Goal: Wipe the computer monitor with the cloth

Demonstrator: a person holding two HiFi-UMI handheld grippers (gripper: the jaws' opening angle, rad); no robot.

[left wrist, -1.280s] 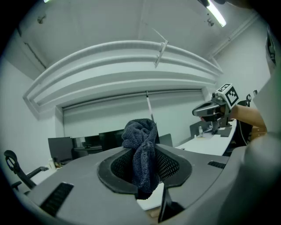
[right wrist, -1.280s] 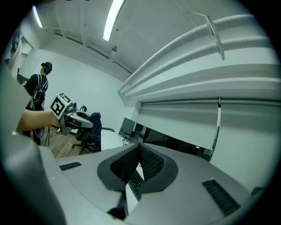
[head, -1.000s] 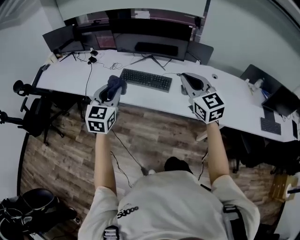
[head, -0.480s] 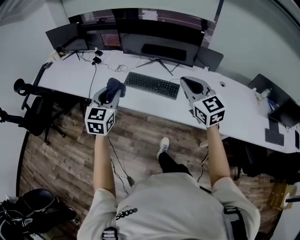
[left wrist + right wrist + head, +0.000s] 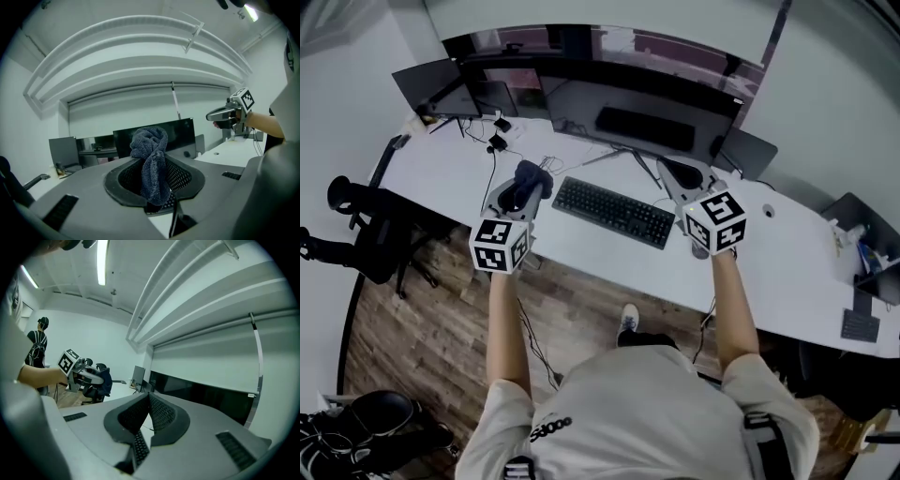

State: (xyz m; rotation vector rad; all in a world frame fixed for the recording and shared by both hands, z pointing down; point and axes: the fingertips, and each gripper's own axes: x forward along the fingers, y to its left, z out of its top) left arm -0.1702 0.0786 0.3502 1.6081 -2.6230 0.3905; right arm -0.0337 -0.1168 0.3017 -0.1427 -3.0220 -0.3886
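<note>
Nearest: both my forearms reach out over the front edge of the desk. My left gripper hangs above the desk's left half, just left of the keyboard. Its jaws are clamped on the cloth, a dark terry bundle. One fold hangs down between the pads and the rest bunches above the tips. Judgement: the grip sits low on the cloth so that a padded wad leads, which spares the screen the hard jaws.

My right gripper hangs over the keyboard's right end, toward the desk's back edge. Its jaws are brought together at the tips with nothing between them; only the keyboard shows through the gap below. Judgement: it is held aside as a spare, with no part in the wipe at present.

Farther: the keyboard lies slantwise at mid-desk. Behind it, along the back edge, stands the computer monitor, wide and dark. A smaller screen sits at the back-left corner, with cables beside it.

Finding: cloth and monitor are well apart, with no wiping contact. Judgement: the task is at the approach stage. The next move calls for carrying the left gripper forward past the keyboard and raising the wad flat to the screen. Risk: the loose fold could snag on the cables.
</note>
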